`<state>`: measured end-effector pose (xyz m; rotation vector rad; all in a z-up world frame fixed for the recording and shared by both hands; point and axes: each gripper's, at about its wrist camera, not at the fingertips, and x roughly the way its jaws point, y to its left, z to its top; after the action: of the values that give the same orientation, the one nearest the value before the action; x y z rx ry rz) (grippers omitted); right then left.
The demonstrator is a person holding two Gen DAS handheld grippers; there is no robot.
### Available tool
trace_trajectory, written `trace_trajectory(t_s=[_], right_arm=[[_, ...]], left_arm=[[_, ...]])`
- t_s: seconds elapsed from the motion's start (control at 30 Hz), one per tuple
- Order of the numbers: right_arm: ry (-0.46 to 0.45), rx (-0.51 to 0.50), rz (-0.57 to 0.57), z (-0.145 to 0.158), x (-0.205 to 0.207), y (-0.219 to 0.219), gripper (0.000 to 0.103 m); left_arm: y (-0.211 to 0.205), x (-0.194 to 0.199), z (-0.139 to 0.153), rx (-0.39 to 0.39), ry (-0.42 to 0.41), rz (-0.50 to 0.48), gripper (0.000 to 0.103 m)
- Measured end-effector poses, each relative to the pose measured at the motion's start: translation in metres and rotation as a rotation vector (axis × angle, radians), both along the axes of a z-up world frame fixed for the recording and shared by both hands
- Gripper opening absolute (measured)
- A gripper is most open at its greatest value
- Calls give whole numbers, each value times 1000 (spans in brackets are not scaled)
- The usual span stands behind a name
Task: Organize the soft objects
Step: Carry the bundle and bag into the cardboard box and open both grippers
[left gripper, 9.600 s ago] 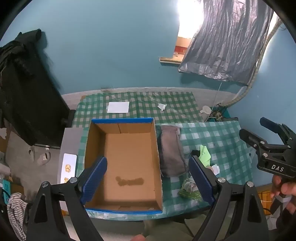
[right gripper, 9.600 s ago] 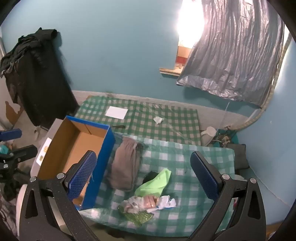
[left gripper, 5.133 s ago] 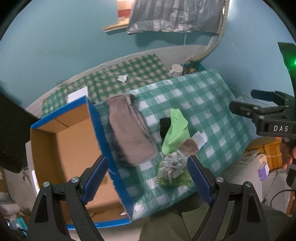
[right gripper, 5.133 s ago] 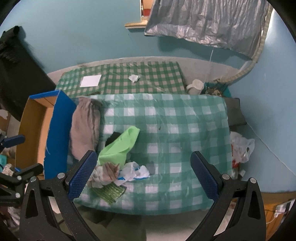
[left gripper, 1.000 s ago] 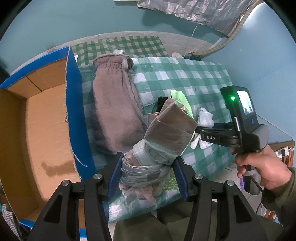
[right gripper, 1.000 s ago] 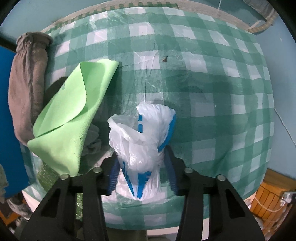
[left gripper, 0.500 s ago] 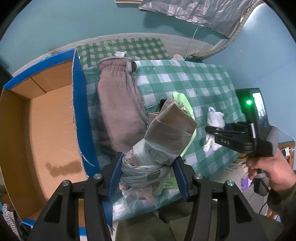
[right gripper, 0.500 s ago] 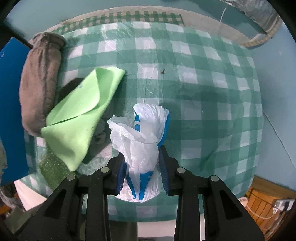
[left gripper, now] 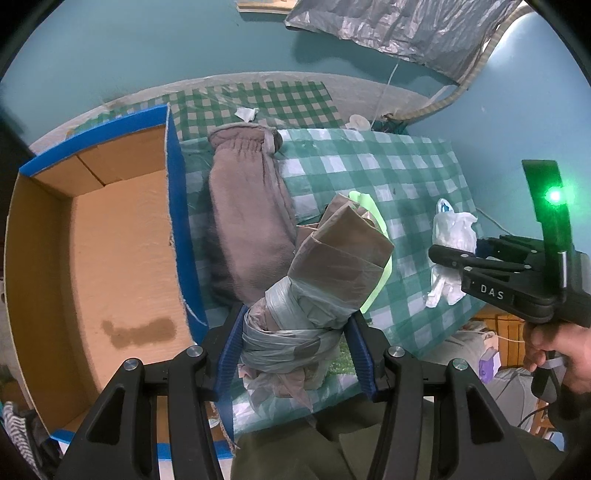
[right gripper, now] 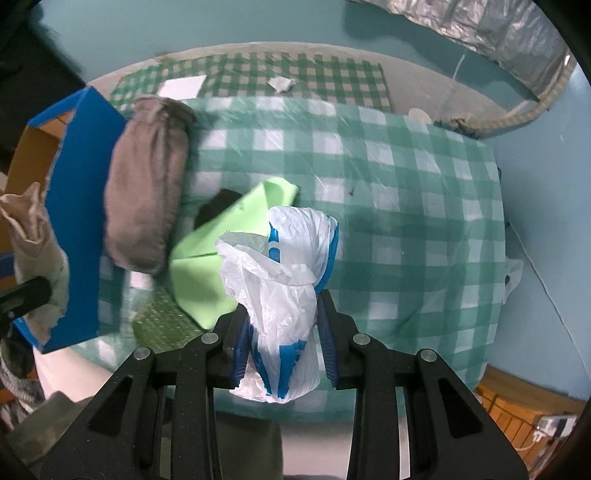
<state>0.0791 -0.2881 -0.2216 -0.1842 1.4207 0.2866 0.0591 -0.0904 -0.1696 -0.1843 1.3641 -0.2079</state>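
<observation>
My left gripper is shut on a bundle of grey and beige plastic bags, held above the checked tablecloth. My right gripper is shut on a white and blue plastic bag, lifted off the cloth; the same bag hangs from it in the left wrist view. A brown folded cloth lies beside the open cardboard box. A light green cloth lies on the table with a dark item under its edge.
A green mesh piece lies near the table's front edge. White paper scraps sit on the far checked cloth. A person's hand holds the right gripper's handle. A blue wall and silver sheet are behind.
My right gripper has risen with the white and blue bag, lifting it off the tablecloth, and its jaws have tightened on it. The left gripper has kept still with its bundle.
</observation>
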Motion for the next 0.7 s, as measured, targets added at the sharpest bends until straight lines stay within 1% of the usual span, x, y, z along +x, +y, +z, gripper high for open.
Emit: trace_trajectory(t_s=[0.07, 0.2, 0.4, 0.53, 0.7], right_arm=[[-7, 8, 8, 9, 2, -9, 31], [-24, 20, 26, 29, -1, -3, 31], [-48, 41, 66, 47, 0, 15, 31], [-62, 50, 96, 56, -1, 28, 31], [-78, 64, 141, 67, -2, 48, 31]], left_arm=[[2, -1, 6, 0, -12, 0, 54], [6, -3, 16, 0, -25, 0, 54], [14, -9, 31, 6, -47, 11, 54], [23, -13, 39, 14, -61, 35, 54], [39, -18, 42, 10, -58, 83, 54]])
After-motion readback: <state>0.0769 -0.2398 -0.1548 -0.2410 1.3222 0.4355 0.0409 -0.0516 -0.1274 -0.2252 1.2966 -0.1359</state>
